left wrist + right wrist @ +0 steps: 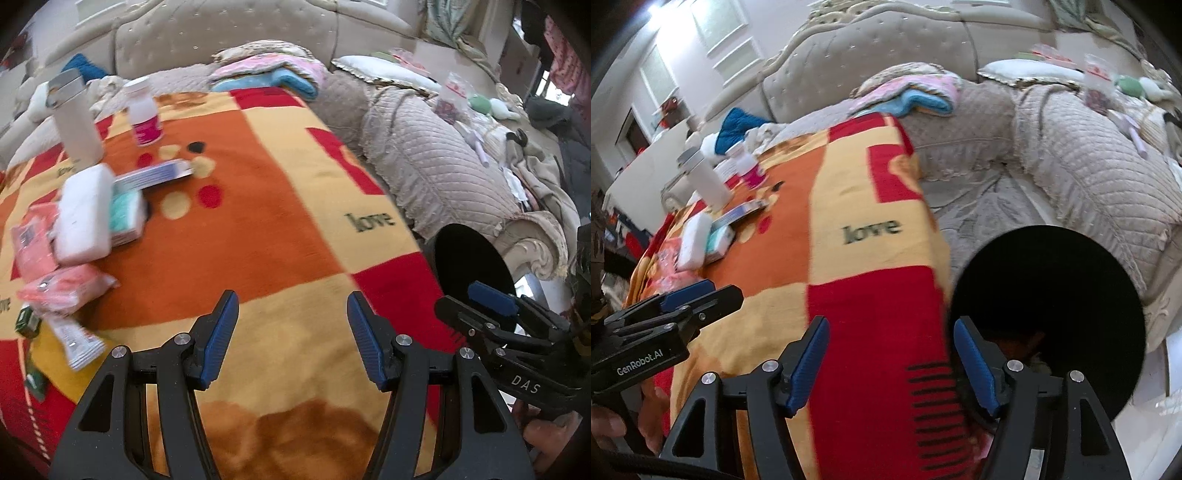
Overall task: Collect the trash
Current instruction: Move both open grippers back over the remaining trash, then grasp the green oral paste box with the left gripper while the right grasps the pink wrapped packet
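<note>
Trash bin (1049, 314) interior reads black; left gripper (291, 339) and right gripper (892, 363) gape empty.

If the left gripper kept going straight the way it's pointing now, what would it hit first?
Most likely the patchwork blanket in orange, yellow and red. The left gripper points down at a bare patch of it, jaws open with nothing between them. The packets and white bottle lie off to the left, though depth is hard to judge.

Packets (70, 284) and a white bottle (75, 122) sit on the blanket's (295, 229) left part — the bin (1049, 314) stands just beside its right edge, sofa (443, 166) behind.
</note>
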Demonstrator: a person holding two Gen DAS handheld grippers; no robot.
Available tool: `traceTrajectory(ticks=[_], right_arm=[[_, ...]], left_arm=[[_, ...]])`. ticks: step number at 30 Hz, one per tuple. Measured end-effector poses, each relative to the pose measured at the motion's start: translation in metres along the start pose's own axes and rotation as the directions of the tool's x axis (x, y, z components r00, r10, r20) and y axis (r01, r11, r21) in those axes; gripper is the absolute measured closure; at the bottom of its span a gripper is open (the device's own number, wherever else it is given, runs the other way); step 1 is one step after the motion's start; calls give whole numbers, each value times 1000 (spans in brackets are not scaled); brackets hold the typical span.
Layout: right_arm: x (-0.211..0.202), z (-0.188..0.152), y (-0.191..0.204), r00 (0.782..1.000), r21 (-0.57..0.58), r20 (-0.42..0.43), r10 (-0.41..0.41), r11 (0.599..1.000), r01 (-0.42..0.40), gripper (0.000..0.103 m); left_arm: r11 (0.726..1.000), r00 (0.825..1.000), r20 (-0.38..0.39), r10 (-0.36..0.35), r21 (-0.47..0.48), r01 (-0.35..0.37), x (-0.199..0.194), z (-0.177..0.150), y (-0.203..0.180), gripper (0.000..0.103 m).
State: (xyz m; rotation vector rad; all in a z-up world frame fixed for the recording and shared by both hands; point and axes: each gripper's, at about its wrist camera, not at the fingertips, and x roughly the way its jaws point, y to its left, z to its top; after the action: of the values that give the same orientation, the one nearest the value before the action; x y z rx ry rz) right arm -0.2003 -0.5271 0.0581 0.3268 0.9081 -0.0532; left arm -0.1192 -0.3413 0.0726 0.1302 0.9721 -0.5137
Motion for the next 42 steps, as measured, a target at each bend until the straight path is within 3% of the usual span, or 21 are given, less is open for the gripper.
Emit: traceTrajectory(ticks=[17, 25, 28, 35, 39, 41, 42], right_arm=[[36, -4, 102, 990, -160, -100, 100, 980, -116, 31], [47, 9, 152, 980, -202, -114, 162, 962, -183, 28], [52, 14, 172, 976, -221, -122, 180, 954, -203, 27], [58, 23, 201, 973, -255, -128, 193, 942, -220, 25], [58, 30, 204, 972, -241, -125, 199, 944, -224, 24], [60, 34, 206, 969, -228, -130, 210, 945, -235, 24], [61, 35, 207, 967, -221, -134, 217, 944, -243, 23]], left_arm=[[986, 996, -1, 91, -143, -90, -46, -28, 117, 43], [955, 985, 16, 170, -247, -161, -75, -34, 196, 43], [945, 983, -12, 184, -275, -180, -70, -32, 220, 43], [933, 987, -100, 128, -325, -154, -31, -25, 250, 43], [926, 990, -109, 92, -356, -125, -14, -18, 258, 43], [923, 993, -101, 64, -372, -98, -10, -16, 262, 47], [923, 994, -95, 53, -375, -85, -9, -15, 264, 53]])
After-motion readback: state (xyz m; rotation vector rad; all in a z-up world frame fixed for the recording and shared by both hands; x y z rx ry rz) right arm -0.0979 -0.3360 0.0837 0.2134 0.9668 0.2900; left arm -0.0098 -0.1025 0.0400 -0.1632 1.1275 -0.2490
